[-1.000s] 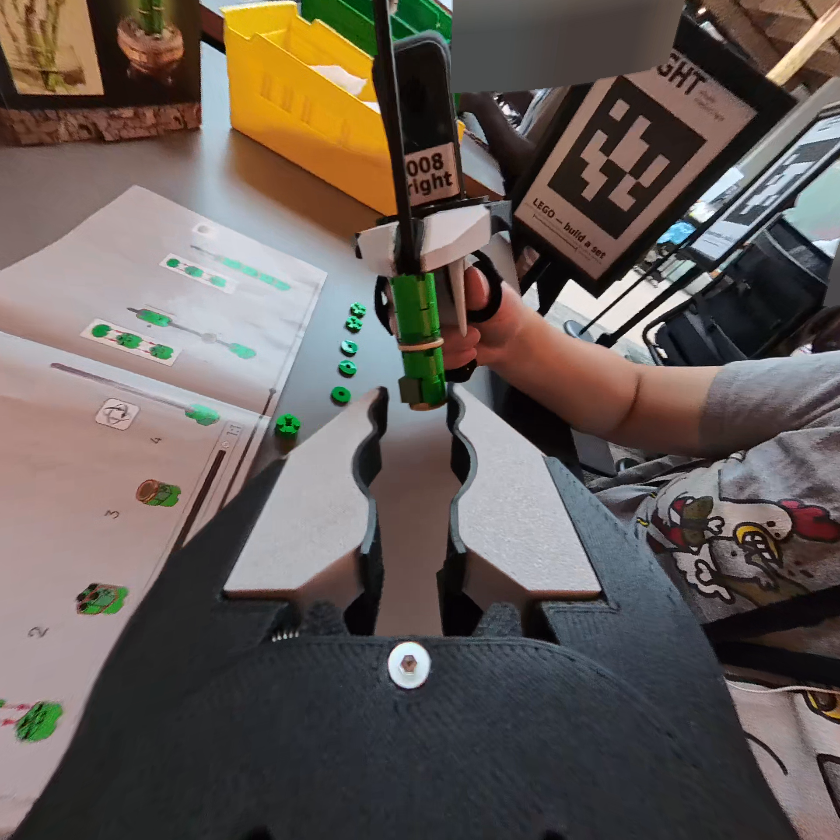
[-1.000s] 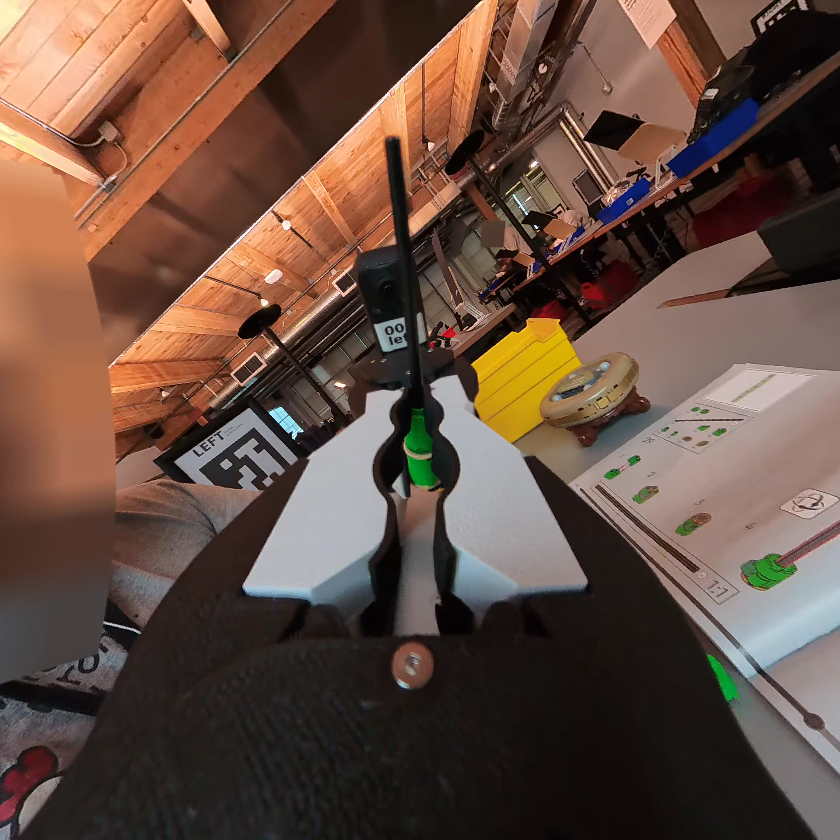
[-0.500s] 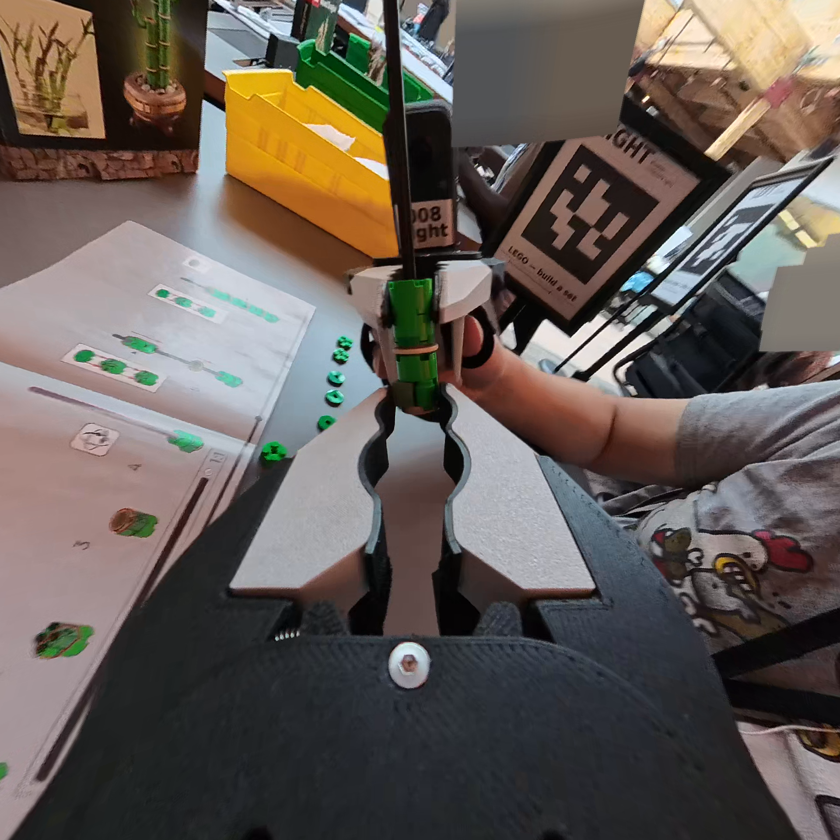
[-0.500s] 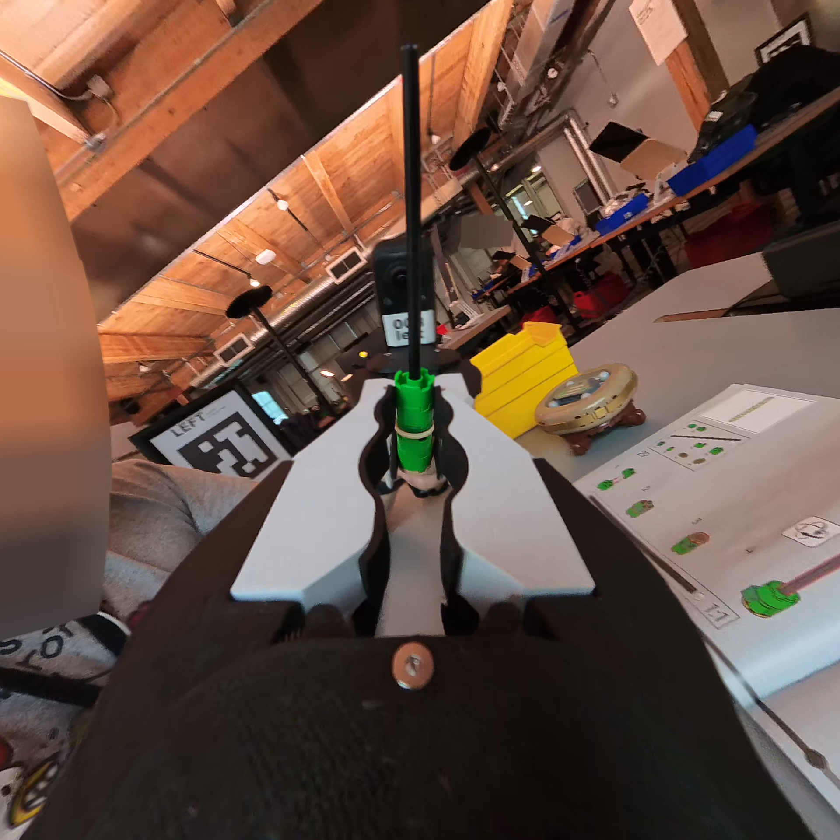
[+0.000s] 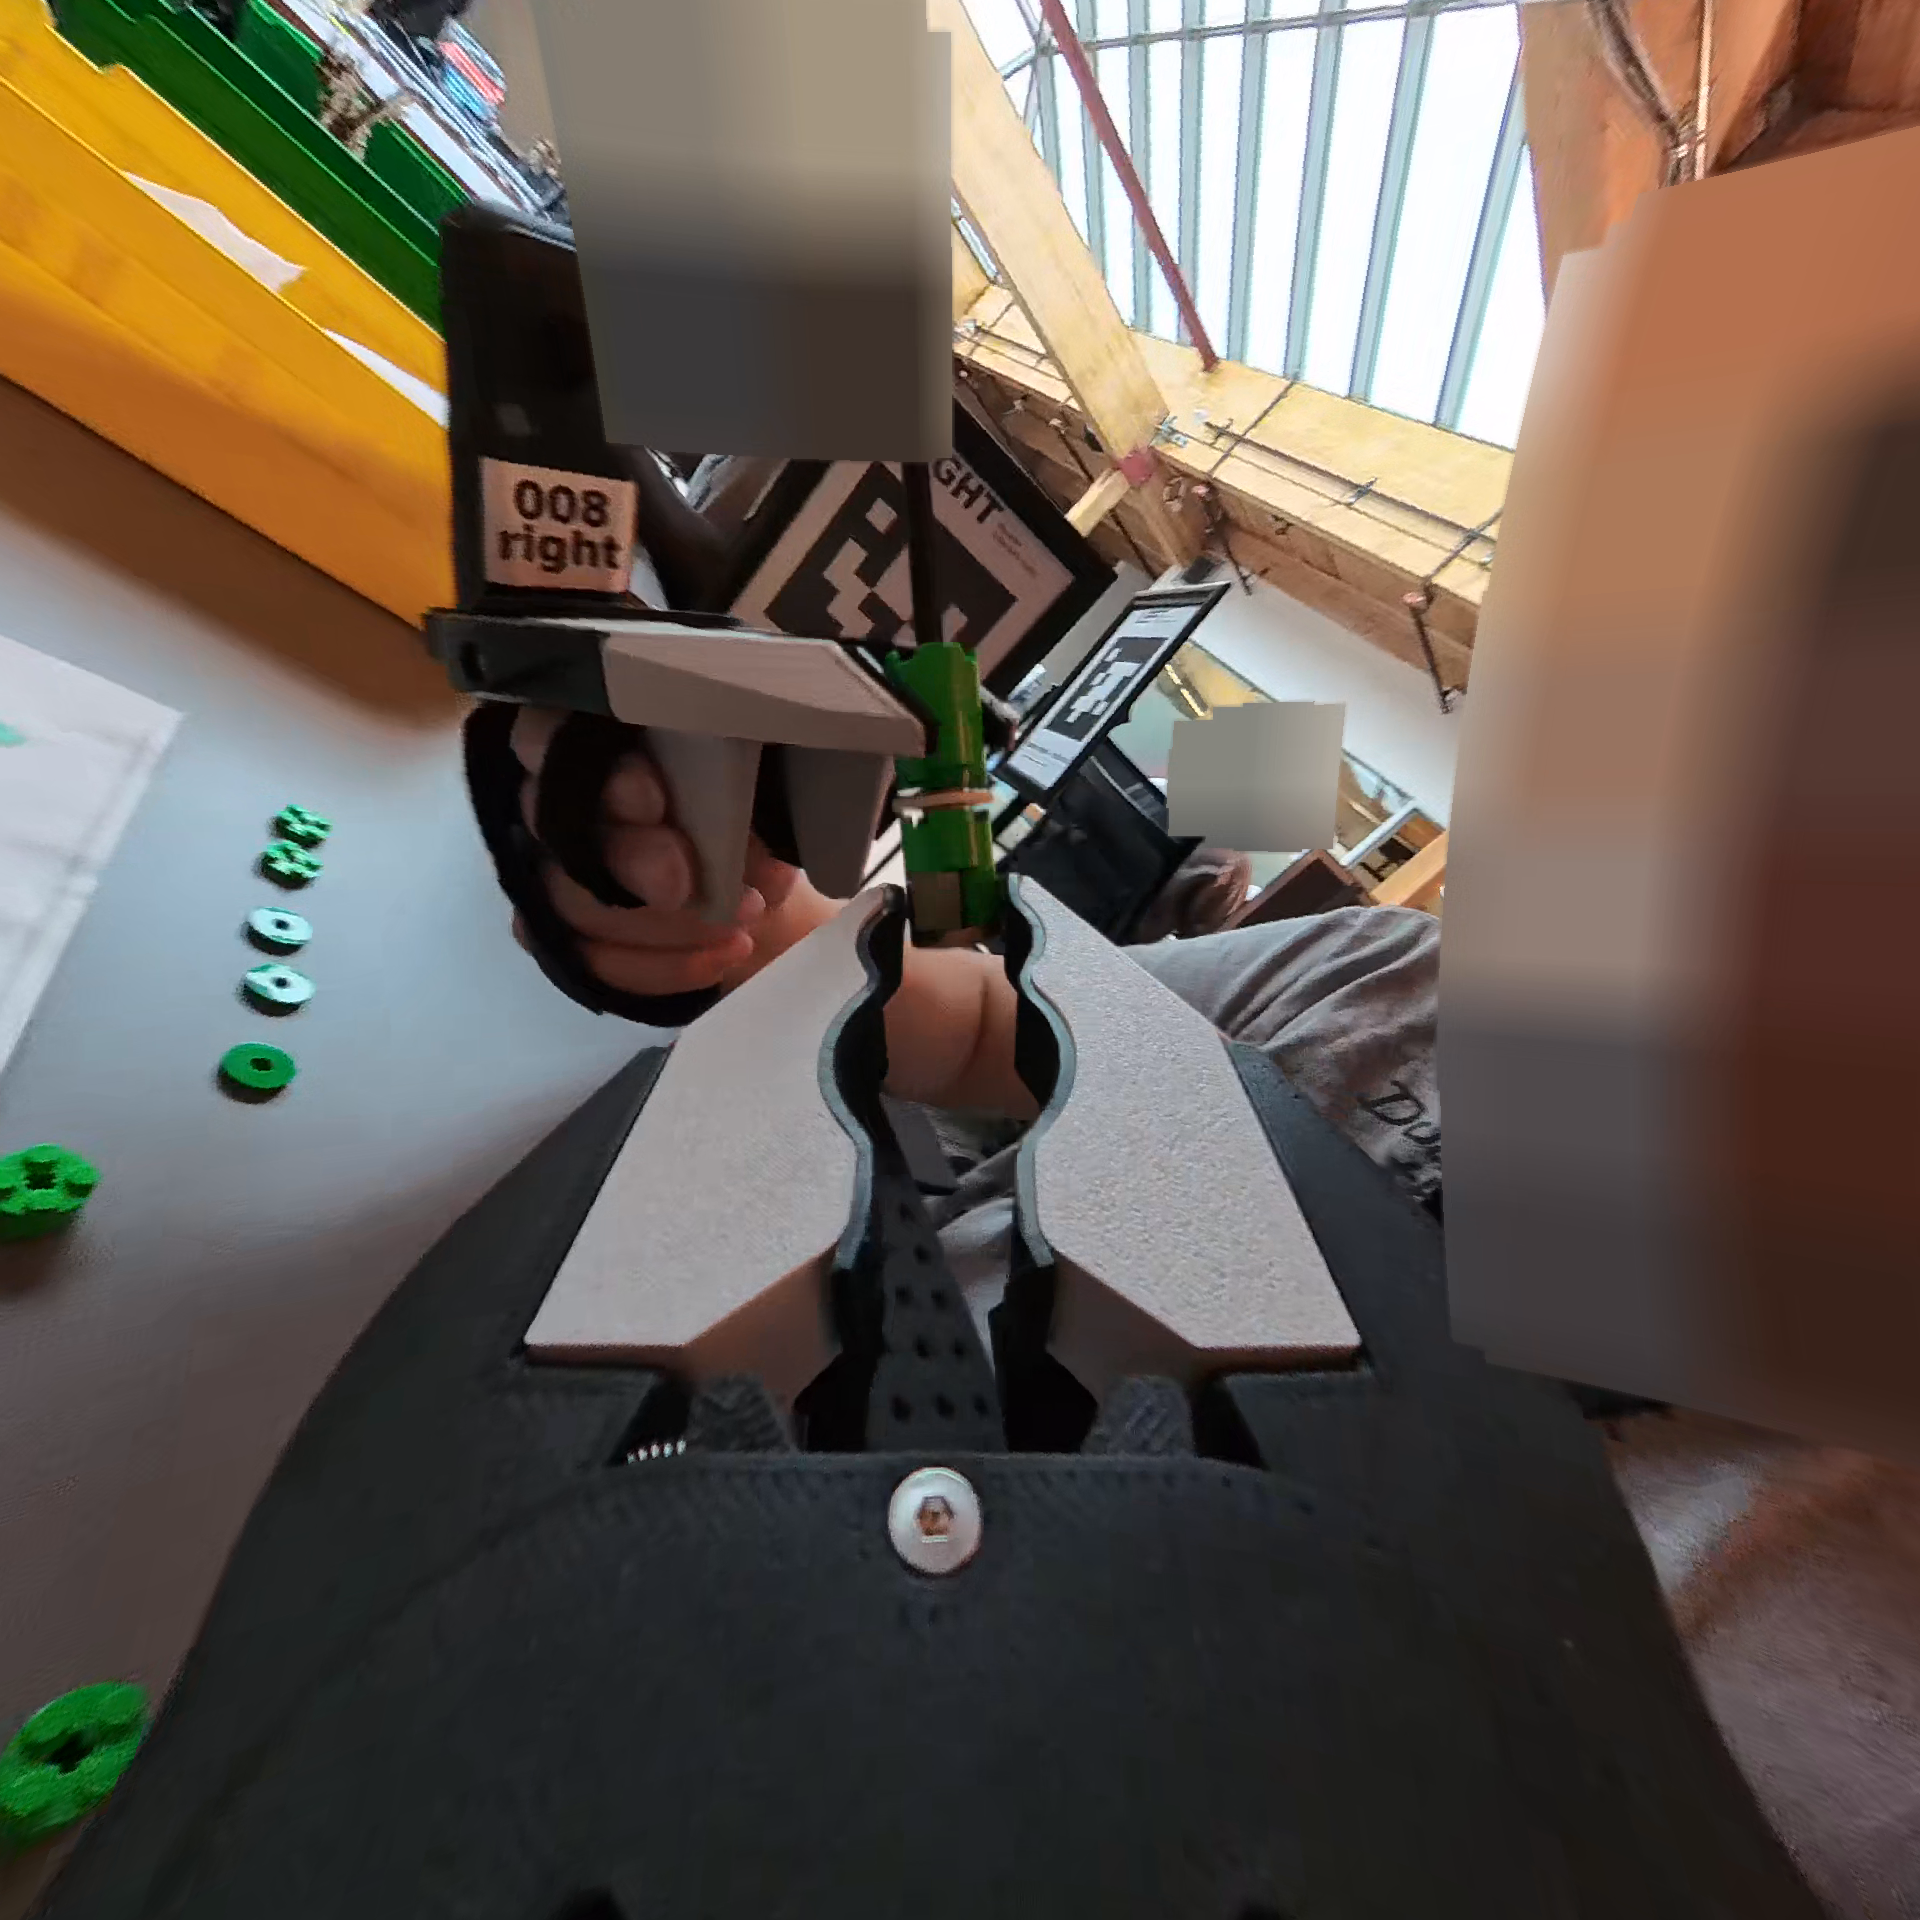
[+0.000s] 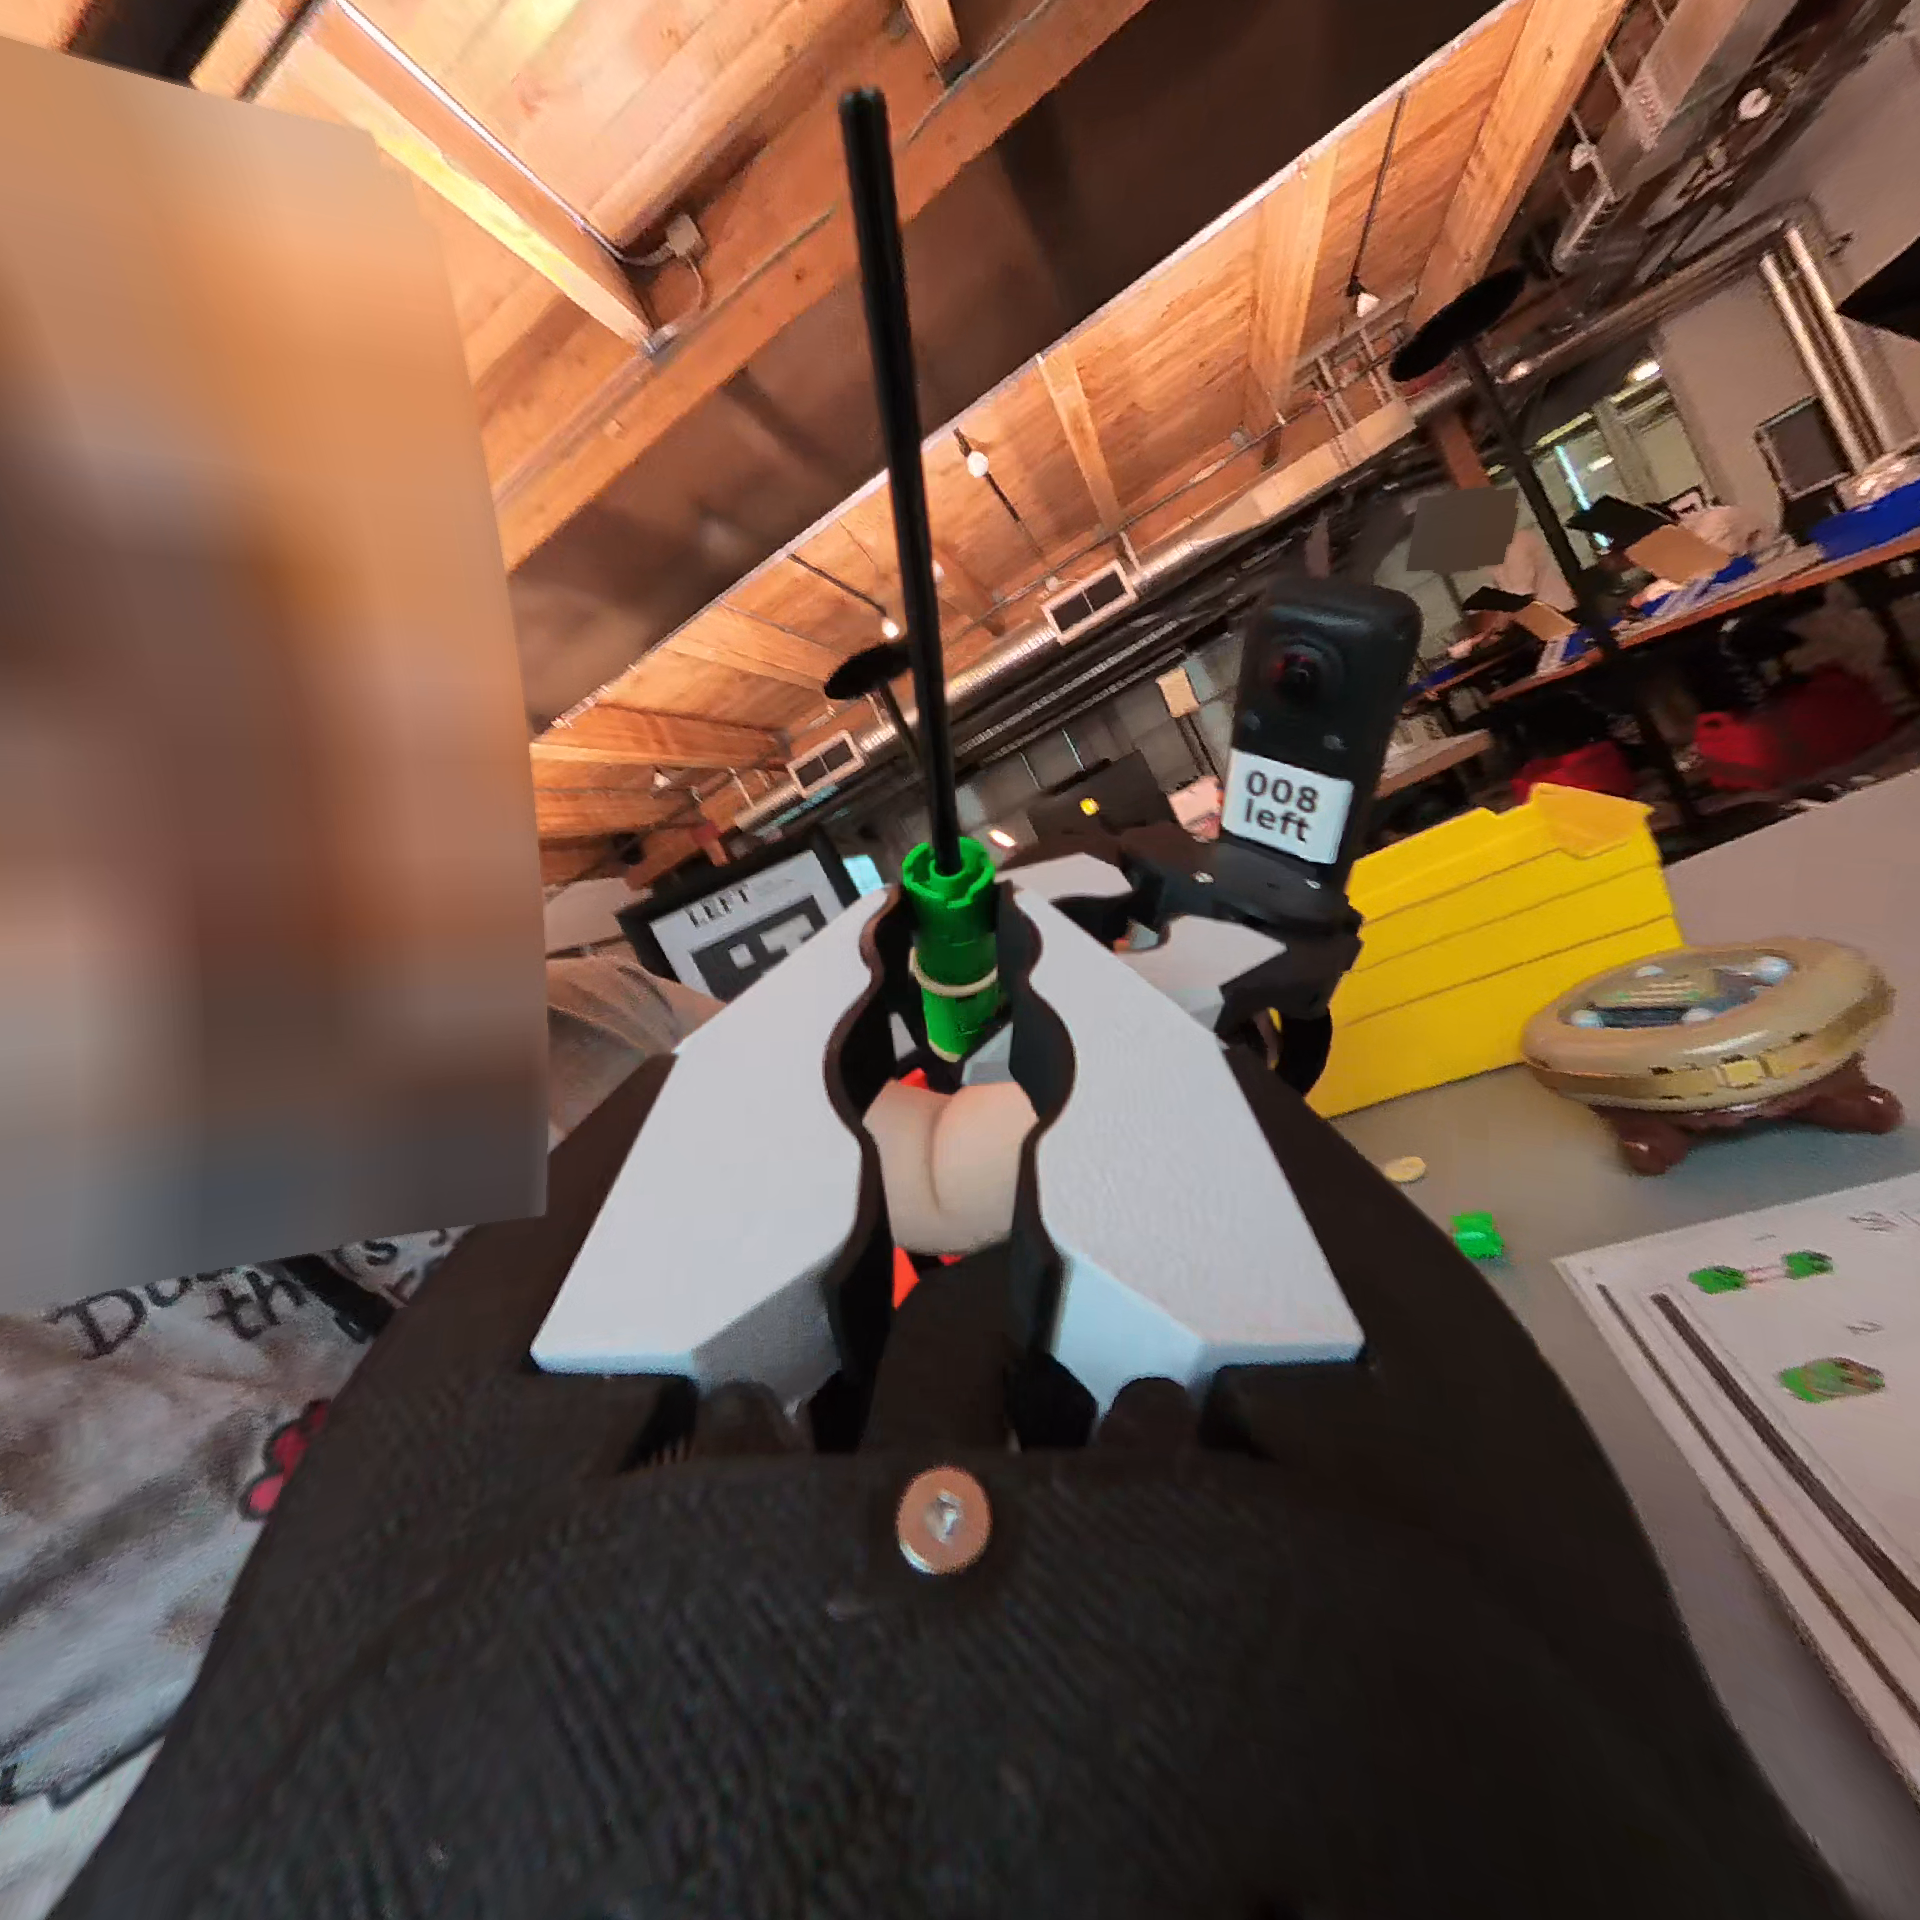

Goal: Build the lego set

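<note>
A green stalk (image 6: 951, 956) threaded on a long black rod (image 6: 894, 468) stands upright in my right gripper (image 6: 953, 909), which is shut on it. In the left wrist view the right gripper (image 5: 914, 727) shows side-on, held by a hand, with the stalk (image 5: 940, 769) hanging below its fingers. My left gripper (image 5: 948, 899) is open. Its fingertips stand close on either side of the stalk's lower end, with a thin gap each side. In the right wrist view the left gripper's camera mount (image 6: 1309, 727) shows to the right; its fingertips are hidden.
Several small green round pieces (image 5: 255, 1068) lie in a row on the grey table (image 5: 416, 1039). A yellow bin (image 6: 1486, 935), a tan round base on a brown stand (image 6: 1704, 1008), a green brick (image 6: 1475, 1236) and the instruction sheet (image 6: 1766, 1403) are on the right. The person's torso is close behind.
Both grippers have tilted upward and swung off the table. The right gripper has turned side-on to the left one. The stalk's lower end now sits between the left fingertips, which stand slightly closer together.
</note>
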Demonstrator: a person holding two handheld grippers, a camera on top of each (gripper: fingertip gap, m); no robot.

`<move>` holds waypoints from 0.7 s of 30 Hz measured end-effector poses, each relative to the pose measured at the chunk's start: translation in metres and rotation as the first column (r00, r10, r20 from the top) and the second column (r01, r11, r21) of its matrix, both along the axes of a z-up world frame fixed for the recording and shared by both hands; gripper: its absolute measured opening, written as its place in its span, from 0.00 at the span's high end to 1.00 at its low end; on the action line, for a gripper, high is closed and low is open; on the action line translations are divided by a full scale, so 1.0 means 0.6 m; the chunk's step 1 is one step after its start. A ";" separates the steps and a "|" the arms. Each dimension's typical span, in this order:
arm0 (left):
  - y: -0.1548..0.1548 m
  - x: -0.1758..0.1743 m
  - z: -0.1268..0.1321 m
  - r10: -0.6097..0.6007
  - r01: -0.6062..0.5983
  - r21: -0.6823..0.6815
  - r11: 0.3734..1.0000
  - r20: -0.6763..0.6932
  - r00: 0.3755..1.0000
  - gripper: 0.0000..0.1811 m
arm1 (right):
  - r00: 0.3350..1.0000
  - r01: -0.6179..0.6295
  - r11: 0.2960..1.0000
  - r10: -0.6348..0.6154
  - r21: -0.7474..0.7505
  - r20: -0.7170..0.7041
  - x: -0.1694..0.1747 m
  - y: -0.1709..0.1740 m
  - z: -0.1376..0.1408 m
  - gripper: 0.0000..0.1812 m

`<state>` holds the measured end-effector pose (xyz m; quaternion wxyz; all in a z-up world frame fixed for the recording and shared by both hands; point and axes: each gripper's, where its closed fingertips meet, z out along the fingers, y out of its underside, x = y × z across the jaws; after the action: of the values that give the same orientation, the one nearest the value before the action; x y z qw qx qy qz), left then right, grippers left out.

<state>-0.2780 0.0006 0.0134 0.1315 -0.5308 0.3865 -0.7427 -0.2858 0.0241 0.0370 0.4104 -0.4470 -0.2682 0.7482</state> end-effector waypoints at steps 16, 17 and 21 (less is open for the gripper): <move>-0.026 -0.002 0.013 -0.087 0.088 -0.010 0.996 0.066 0.994 0.92 | 1.000 -0.015 0.994 0.013 0.110 0.018 -0.009 -0.029 0.008 0.92; -0.020 0.000 0.009 -0.055 0.054 0.012 0.998 0.055 0.997 0.92 | 1.000 -0.003 0.996 0.001 0.084 0.025 -0.008 -0.021 0.005 0.92; 0.009 0.007 -0.011 0.086 -0.083 0.153 0.985 -0.013 0.996 0.92 | 0.997 0.054 0.999 -0.054 0.005 0.062 -0.009 0.006 -0.010 0.92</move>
<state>-0.2740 0.0060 0.0066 0.1995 -0.5424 0.4206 -0.6994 -0.2914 0.0279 0.0312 0.4226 -0.4767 -0.2697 0.7221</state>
